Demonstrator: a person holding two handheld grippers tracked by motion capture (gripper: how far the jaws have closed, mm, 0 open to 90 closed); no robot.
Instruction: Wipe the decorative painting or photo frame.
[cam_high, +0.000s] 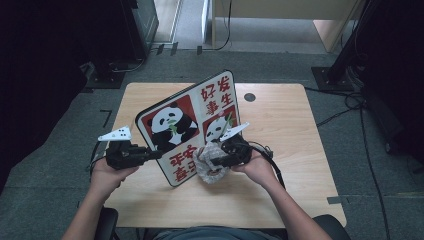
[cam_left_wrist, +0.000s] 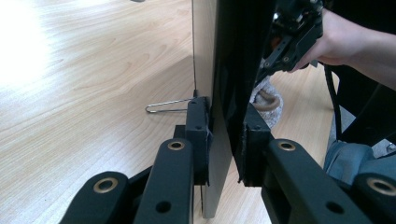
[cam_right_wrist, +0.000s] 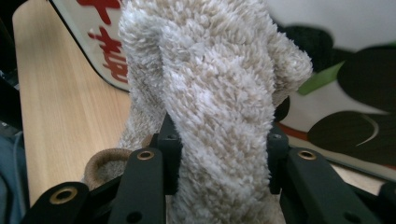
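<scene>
— Two grippers are working over the worktop (cam_high: 280, 200), one in each hand. How is the board sitting?

— One panda board (cam_high: 192, 125) is standing tilted near the middle of the worktop, its lower edge resting on the wood. The left gripper (cam_high: 150, 154) is pinching the board's left edge; in the left gripper view its jaws are pressing on both faces of the board (cam_left_wrist: 236, 70).

— And the other one?

— The right gripper (cam_high: 216, 161) is clamping one fluffy cloth (cam_high: 207, 167), which is lying against the board's front face near its lower right corner. In the right gripper view the jaws are squeezing the cloth (cam_right_wrist: 215, 102) from both sides, with the board's print (cam_right_wrist: 345, 98) just behind it.

— Anything else lying about?

— One wire loop (cam_left_wrist: 166, 107) is lying flat on the wood behind the board, near the left jaws.

— How much room is showing?

— Bare wood is stretching wide to the right of the board and along the far edge, where one dark round hole (cam_high: 249, 97) is sitting. Less wood is showing on the left, where the left hand (cam_high: 107, 175) is hanging at the worktop's near left edge. The right hand (cam_high: 257, 167) is hovering over the near middle.
</scene>
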